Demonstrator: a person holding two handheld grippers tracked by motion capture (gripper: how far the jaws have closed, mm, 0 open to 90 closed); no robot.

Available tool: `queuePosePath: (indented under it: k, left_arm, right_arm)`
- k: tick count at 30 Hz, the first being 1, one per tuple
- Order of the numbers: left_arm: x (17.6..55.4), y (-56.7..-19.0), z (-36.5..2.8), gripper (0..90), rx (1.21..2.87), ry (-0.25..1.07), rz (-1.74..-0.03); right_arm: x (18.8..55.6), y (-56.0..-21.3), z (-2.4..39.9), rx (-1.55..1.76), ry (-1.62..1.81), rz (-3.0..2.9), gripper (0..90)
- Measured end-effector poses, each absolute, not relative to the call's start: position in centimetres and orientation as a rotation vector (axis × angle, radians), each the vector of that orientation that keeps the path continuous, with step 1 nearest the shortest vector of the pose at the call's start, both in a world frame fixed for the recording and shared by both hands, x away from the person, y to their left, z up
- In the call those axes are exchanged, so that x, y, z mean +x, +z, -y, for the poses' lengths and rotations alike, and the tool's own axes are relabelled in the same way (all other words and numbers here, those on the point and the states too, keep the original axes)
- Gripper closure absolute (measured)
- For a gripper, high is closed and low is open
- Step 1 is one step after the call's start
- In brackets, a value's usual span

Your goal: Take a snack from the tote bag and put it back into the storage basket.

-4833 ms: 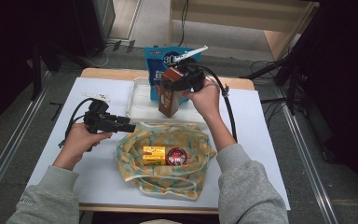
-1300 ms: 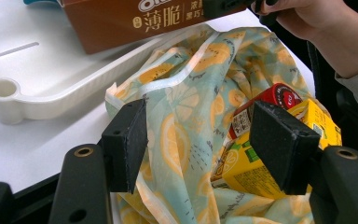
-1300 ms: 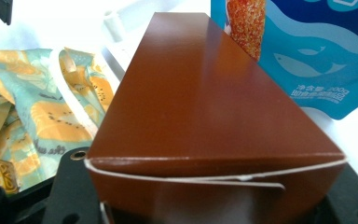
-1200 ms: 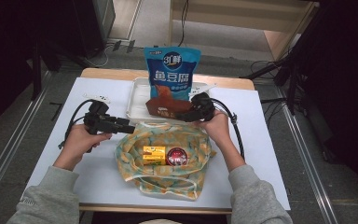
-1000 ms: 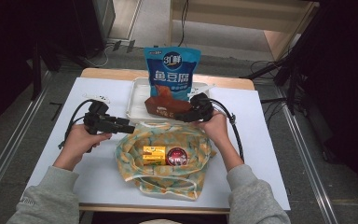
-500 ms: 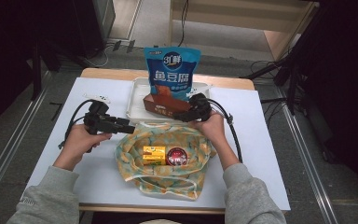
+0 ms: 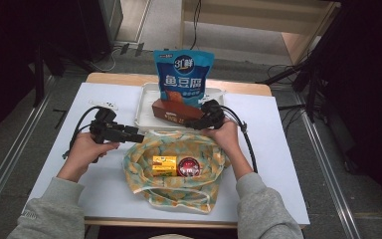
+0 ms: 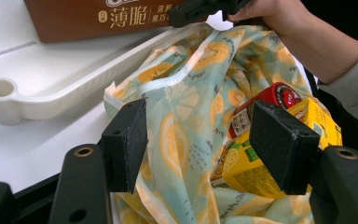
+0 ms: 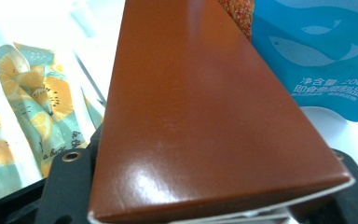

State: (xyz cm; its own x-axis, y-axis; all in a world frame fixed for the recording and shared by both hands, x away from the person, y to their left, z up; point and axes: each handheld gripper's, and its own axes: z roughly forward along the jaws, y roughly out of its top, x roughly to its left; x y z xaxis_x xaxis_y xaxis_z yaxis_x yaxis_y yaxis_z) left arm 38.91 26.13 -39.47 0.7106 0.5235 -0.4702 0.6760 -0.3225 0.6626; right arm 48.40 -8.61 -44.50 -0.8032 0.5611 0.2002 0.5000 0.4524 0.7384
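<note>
Your white plastic tray (image 7: 144, 107) holds the brown cardboard snack box (image 7: 176, 112) lying flat, with the blue fish-tofu pouch (image 7: 183, 74) upright behind it; the lemon-print fabric bag (image 7: 179, 172) holds a yellow carton (image 7: 164, 166) and a red can (image 7: 188, 167). Your right gripper (image 7: 204, 119) has just been opening, the box between its jaws; your left gripper (image 8: 200, 140) gapes wide at the bag's rim, gripping nothing.

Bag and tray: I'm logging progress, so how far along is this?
Done: the blue pouch stands in the white tray. In hand: the brown box lies in the tray, one end at the right gripper. Left: yellow carton and red can in the bag, its rim at the open left gripper.
</note>
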Motion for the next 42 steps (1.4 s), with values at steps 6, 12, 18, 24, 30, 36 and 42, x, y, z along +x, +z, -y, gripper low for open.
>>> queuePosePath:
  k: [6, 12, 18, 24, 30, 36, 42]
  left_arm:
    - [39.0, -39.5, -26.1, 37.3, 2.005, -0.215, -0.914]
    - [39.0, -39.6, -26.0, 37.3, 2.006, -0.215, -0.91]
    - [38.9, -39.6, -26.0, 37.3, 2.007, -0.214, -0.91]
    - [38.9, -39.6, -26.1, 37.3, 2.006, -0.215, -0.914]
    - [38.9, -39.6, -26.0, 37.3, 2.009, -0.213, -0.91]
    - [38.9, -39.5, -26.1, 37.3, 1.998, -0.205, -0.914]
    - [38.9, -39.4, -26.1, 37.3, 2.006, -0.207, -0.913]
  right_arm:
    - [48.8, -44.8, 8.6, 0.965, 1.283, -2.626, 36.3]
    - [48.9, -44.9, 8.5, 0.977, 1.281, -2.634, 35.6]
    - [49.1, -44.9, 8.5, 0.978, 1.266, -2.618, 32.1]
    - [49.2, -44.8, 8.7, 1.005, 1.244, -2.619, 25.1]
    - [49.1, -44.3, 9.2, 1.015, 1.241, -2.582, 22.6]
    - [48.7, -43.1, 9.8, 1.018, 1.282, -2.539, 24.1]
    - [48.0, -42.2, 9.5, 0.995, 1.282, -2.544, 28.9]
